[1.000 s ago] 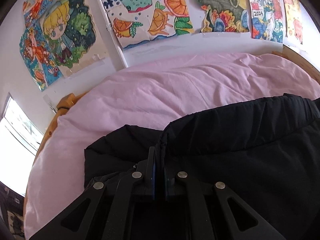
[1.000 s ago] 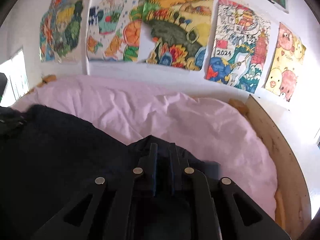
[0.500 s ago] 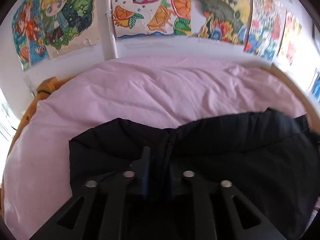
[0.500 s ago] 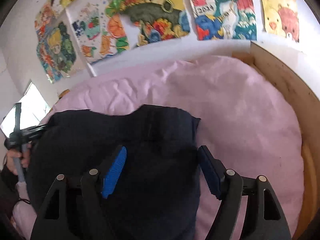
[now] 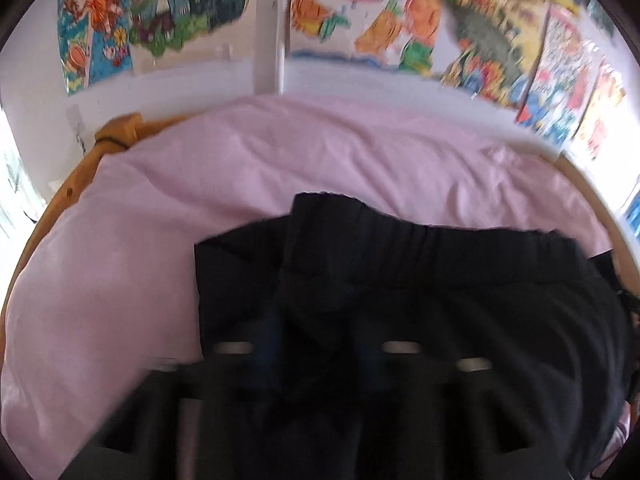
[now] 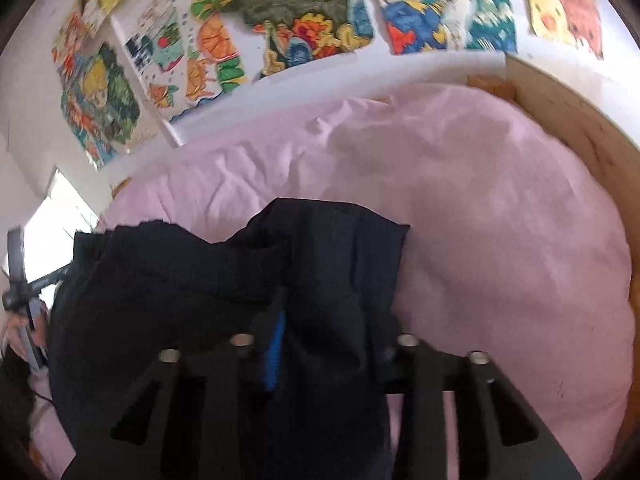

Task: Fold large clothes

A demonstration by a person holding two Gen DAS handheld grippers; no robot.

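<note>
- Black trousers (image 5: 400, 300) are lying bunched across the near half of a pink bedsheet (image 5: 280, 168); in my left view their elastic waistband is running from 11 toward 2 o'clock.
- I am holding my left gripper (image 5: 316, 344) low over the dark cloth at 6 o'clock. Its jaws have just been closing, but motion blur and black fabric are hiding the tips, so I cannot tell whether they are pinching anything.
- I am holding my right gripper (image 6: 328, 340) at 6 o'clock in its own view. Its jaws have just been closing, and a thick fold of the black trousers (image 6: 240, 280) is bunching between them, the blue pad (image 6: 274, 356) pressing against it; I am reading this as clamped on the cloth.
- Pink bedsheet (image 6: 500, 220) is spreading toward 3 o'clock, meeting the wooden bed frame (image 6: 580, 132) at 2 o'clock.
- Colourful drawings (image 6: 300, 20) are hanging on the white wall at 12 o'clock.
- My left hand (image 6: 24, 328) is showing at 9 o'clock in the right view, gripping its tool.
</note>
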